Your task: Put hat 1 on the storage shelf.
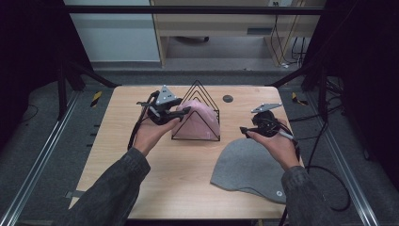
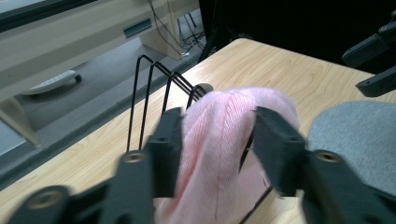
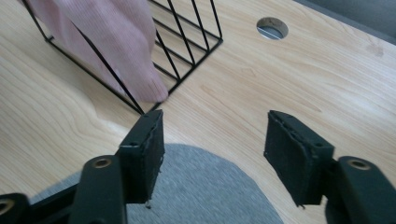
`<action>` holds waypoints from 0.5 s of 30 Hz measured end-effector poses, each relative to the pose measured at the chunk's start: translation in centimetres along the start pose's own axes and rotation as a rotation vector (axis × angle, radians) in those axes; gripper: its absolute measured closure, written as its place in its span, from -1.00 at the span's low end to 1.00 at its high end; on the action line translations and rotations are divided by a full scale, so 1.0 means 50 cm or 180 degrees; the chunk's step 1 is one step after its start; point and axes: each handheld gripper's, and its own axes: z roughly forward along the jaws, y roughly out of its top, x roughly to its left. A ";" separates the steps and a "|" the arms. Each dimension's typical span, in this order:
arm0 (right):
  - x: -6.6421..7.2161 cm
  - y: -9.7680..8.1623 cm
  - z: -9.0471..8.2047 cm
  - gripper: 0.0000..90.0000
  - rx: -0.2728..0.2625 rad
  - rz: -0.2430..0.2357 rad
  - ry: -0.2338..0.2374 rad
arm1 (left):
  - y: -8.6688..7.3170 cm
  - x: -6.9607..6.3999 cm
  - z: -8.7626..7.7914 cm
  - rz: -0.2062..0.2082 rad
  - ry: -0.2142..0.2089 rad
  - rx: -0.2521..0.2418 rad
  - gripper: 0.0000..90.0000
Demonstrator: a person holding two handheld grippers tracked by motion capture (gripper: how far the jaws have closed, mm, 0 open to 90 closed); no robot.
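Table (image 1: 188, 183): pale wood top with rounded corners; 1 round cable hole (image 1: 227, 98) near the far edge.

Grey hat (image 1: 249, 169): lies flat on the near right part of the table, well apart from the rack; its far edge sits below the right gripper's jaws in the right gripper view (image 3: 205, 186).

Wire rack (image 1: 197, 113): black, triangular frames, stands upright at mid-table.

Pink hat (image 1: 200, 123): sits in the wire rack, bulging out between the wires; seen close in the left gripper view (image 2: 224, 140).

Left gripper (image 1: 181, 113): at the rack's left side; jaws stand part open on either side of the pink hat, whether the pads press on it I cannot tell.

Right gripper (image 1: 245, 131): above the far edge of the grey hat; jaws wide apart, nothing between them.
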 end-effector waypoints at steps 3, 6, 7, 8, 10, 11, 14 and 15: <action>-0.009 -0.011 -0.003 -0.25 0.0018 0.0025 -0.0035 | -0.008 -0.009 -0.019 0.0072 0.0055 0.0014 -0.12; -0.017 -0.026 -0.006 -0.31 0.0024 0.0087 -0.0065 | -0.024 -0.014 -0.044 0.0027 0.0051 0.0035 -0.29; -0.020 -0.034 -0.007 -0.33 0.0040 0.0100 -0.0082 | -0.030 -0.016 -0.050 0.0027 0.0044 0.0050 -0.36; -0.022 -0.039 -0.008 -0.34 0.0049 0.0107 -0.0099 | -0.041 -0.018 -0.061 0.0025 0.0052 0.0074 -0.41; -0.026 -0.051 -0.010 -0.37 0.0071 0.0142 -0.0103 | -0.060 -0.021 -0.074 0.0010 0.0066 0.0108 -0.49; -0.029 -0.057 -0.012 -0.38 0.0070 0.0156 -0.0114 | -0.075 -0.022 -0.083 -0.0003 0.0074 0.0153 -0.53; -0.039 -0.076 -0.017 -0.43 0.0071 0.0242 -0.0098 | -0.111 -0.023 -0.103 0.0022 0.0090 0.0320 -0.66; -0.042 -0.081 -0.019 -0.42 0.0081 0.0288 -0.0096 | -0.120 -0.022 -0.109 0.0021 0.0107 0.0350 -0.67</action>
